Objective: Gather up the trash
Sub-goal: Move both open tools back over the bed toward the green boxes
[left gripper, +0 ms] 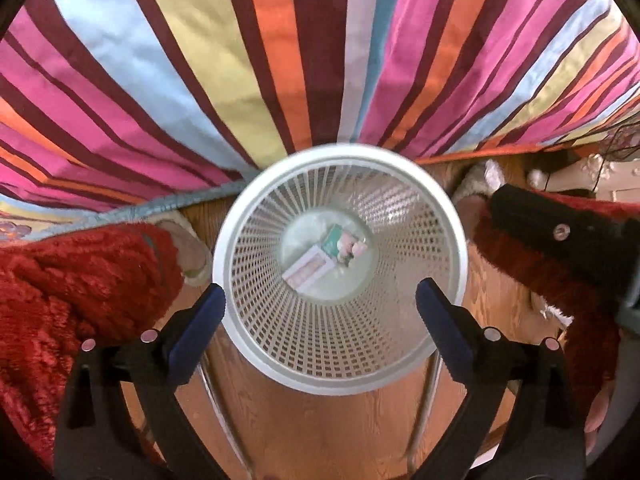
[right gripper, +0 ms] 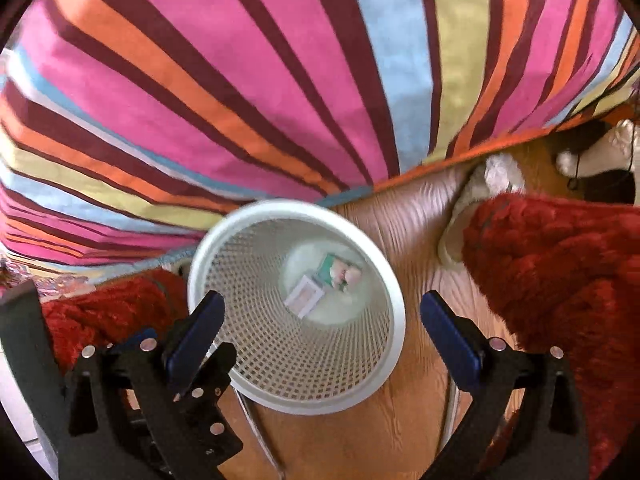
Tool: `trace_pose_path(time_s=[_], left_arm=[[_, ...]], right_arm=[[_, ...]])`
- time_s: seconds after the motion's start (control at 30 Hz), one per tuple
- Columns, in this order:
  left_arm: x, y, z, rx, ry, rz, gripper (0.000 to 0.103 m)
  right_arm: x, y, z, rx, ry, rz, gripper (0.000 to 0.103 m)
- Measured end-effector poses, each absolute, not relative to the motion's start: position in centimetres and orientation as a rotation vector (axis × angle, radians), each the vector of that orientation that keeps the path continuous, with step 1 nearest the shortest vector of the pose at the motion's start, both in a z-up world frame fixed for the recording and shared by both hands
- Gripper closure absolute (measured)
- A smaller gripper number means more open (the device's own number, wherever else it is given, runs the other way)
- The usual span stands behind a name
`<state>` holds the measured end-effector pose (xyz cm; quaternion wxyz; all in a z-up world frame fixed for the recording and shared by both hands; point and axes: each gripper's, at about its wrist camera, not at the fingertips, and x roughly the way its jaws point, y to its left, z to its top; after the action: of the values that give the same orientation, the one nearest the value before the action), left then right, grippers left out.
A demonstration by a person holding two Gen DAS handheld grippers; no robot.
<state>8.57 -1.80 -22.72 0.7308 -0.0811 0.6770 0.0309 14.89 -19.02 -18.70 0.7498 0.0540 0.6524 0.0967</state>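
Observation:
A white mesh waste basket (left gripper: pixel 244 216) stands on the wooden floor below me; it also shows in the right wrist view (right gripper: pixel 390 300). At its bottom lie a white-framed card (left gripper: pixel 306 272) and a green and pink wrapper (left gripper: pixel 346 246), which the right wrist view also shows as the card (right gripper: pixel 304 294) and the wrapper (right gripper: pixel 340 274). My left gripper (left gripper: pixel 320 316) is open and empty, held above the basket's mouth. My right gripper (right gripper: pixel 320 320) is open and empty, above the basket's right side. The left gripper's body (right gripper: pixel 192 396) shows at the lower left of the right wrist view.
A bed with a striped cover (left gripper: pixel 280 60) runs along the far side of the basket. Red fuzzy sleeves (left gripper: pixel 80 280) and slippered feet (left gripper: pixel 476 184) flank the basket. Wooden floor (left gripper: pixel 320 432) lies in front. The right gripper's body (left gripper: pixel 560 236) is at right.

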Motion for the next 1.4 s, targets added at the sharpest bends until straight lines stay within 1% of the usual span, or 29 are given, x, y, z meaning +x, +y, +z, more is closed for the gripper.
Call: trace_pose_path(time_s=[0.13,0.27,0.4,0.6,0.93,1.1,1.2,1.4], left_arm=[[8.5,-1.6,-20.2,-0.181,1.389,0.061,0.010],[8.1,-1.3,-17.3,-0.200,1.255,0.054,0.007],[7.7,-1.0,-14.4,-0.215,1.158,0.049,0.007],[7.2,-0.4,-10.2,-0.167,1.058,0.071,0.007],[7.2,2.5,-3.4,-0.196,0.888,0.116,0.007],[7.8,2.7,-0.2,-0.101,0.800,0.102,0.007],[8.4,2.7,1.1,-0.067,0.760,0.109,0.007],[11.0,3.9,2.4,-0.113,0.729,0.110,0.007]], right_arm=[[14.2,-19.6,-15.1,0.114,1.281,0.217,0.009],[13.5,-20.1,-11.8,0.101,1.136,0.216,0.009],[12.9,-20.4,-8.7,0.092,1.029,0.223,0.009],[12.4,-20.9,-5.4,0.116,0.933,0.229,0.009],[12.7,-20.4,-0.8,0.094,0.818,0.270,0.009],[13.2,-20.2,1.1,0.088,0.768,0.284,0.009],[13.8,-20.0,2.1,0.076,0.729,0.287,0.009],[15.3,-19.9,3.3,0.071,0.691,0.277,0.009]])
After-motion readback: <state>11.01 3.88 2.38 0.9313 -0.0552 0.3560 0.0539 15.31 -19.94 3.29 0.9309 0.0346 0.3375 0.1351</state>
